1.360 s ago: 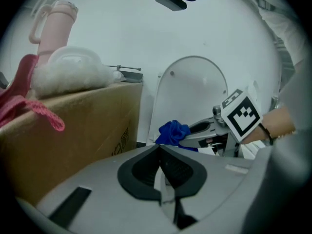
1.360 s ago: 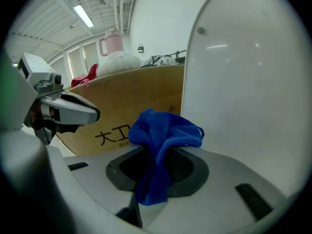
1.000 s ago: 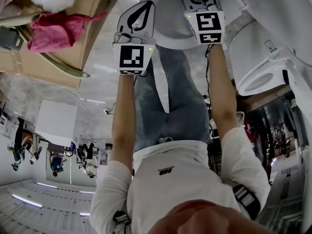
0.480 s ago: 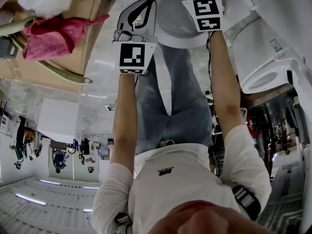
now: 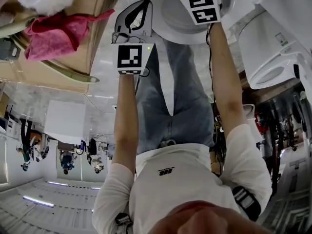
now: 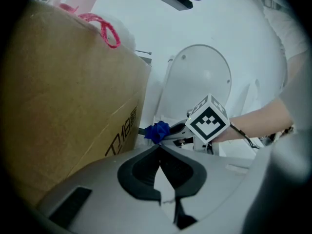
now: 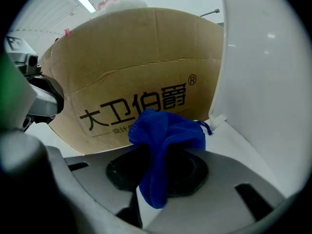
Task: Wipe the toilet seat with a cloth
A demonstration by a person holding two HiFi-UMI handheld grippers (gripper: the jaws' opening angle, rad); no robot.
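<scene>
head view: left gripper [image 5: 145, 5] held out beside the toilet [image 5: 178, 21]. left gripper view: we see its jaws together, nothing between them; right gripper [image 6: 171, 129] ahead carries the blue cloth [image 6: 156, 131] at the foot of the raised lid [image 6: 200, 79]. right gripper view: jaws clamped on the cloth, cardboard box [image 7: 136, 67] behind.

Large brown cardboard box [image 7: 136, 77] at left, pink cloth [image 5: 53, 30] on top. Pale glossy floor [image 5: 102, 82]. Ceiling strip light [image 7: 84, 0] far off. Another white toilet [image 5: 273, 57] at right.

Large hall: toilets [image 6: 200, 82], cardboard box [image 7: 126, 77], strip lights [image 5: 36, 201].
</scene>
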